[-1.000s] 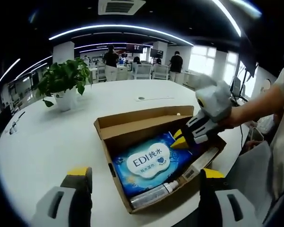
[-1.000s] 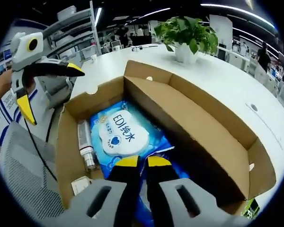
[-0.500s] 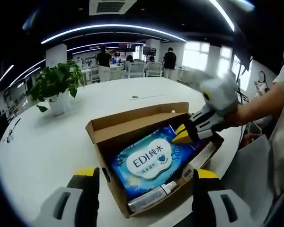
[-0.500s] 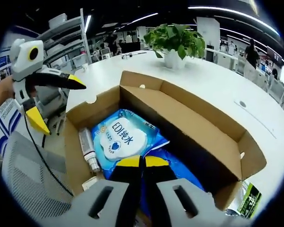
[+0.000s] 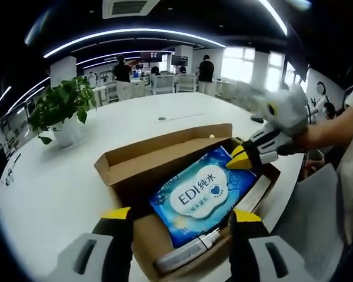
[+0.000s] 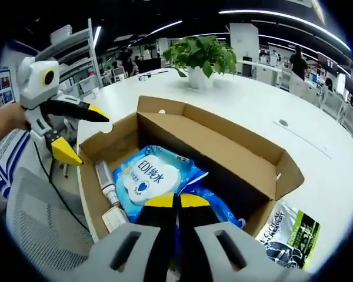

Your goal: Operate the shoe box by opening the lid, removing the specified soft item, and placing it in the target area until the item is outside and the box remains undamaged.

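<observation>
Inside open shoe box, wipes pack pinched by right gripper, bottle, left gripper spread.

An open-plan office: long white table, potted plant, ceiling strip lights, desks with chairs.

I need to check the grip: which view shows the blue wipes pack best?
The left gripper view: the wipes pack shows whole, label up, with the right hand-held gripper shut on its far corner. In the right gripper view that gripper's own jaws cover the pack's near end.
</observation>
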Tool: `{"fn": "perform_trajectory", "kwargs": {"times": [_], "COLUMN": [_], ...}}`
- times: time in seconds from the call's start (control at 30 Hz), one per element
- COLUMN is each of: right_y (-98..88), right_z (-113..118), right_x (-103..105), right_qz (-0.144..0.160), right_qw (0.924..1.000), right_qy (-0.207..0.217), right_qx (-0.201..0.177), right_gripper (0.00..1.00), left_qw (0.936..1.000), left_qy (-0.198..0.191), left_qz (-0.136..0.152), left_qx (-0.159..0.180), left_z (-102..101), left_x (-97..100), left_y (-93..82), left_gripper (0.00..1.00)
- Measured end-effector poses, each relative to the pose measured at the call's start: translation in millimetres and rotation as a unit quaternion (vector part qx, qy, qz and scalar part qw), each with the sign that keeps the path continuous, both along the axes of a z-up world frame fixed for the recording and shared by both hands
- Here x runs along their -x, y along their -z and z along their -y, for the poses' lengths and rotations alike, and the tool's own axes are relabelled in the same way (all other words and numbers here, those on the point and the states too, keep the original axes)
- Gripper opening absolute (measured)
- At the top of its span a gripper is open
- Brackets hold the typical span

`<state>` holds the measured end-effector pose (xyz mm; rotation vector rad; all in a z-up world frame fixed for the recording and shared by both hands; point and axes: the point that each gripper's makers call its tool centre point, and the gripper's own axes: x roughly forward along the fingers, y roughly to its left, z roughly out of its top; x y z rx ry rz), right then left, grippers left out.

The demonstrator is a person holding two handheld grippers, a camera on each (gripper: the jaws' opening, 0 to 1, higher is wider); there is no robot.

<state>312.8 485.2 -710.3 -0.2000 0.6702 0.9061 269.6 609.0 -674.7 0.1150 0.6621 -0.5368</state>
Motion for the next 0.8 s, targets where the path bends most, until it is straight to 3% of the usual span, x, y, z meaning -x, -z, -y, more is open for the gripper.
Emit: {"fn": "perform_trajectory", "kwargs": {"times": [0.43,0.8], "right_y": [-3.7,-4.2], "right_z": [22.7,37.4], "right_x": [-2.6,-4.8], "right_qz": [0.009,0.026], "right_qw": [0.9999,0.9992], "right_qy": [0.004,-0.004], "right_qx": [0.008,0.03], "right_gripper": [0.0,0.0], "left_qw": [0.9998,0.9978], "left_qy": [-0.002,-0.014], "left_qz": [-0.019,-0.064], "left_qx": [-0.001,0.014], "left_z": [8.3,16.9], "left_x": [-14.3,-20.0], "left_y": [15.7,42.0], "left_gripper": [0.55,0.43]}}
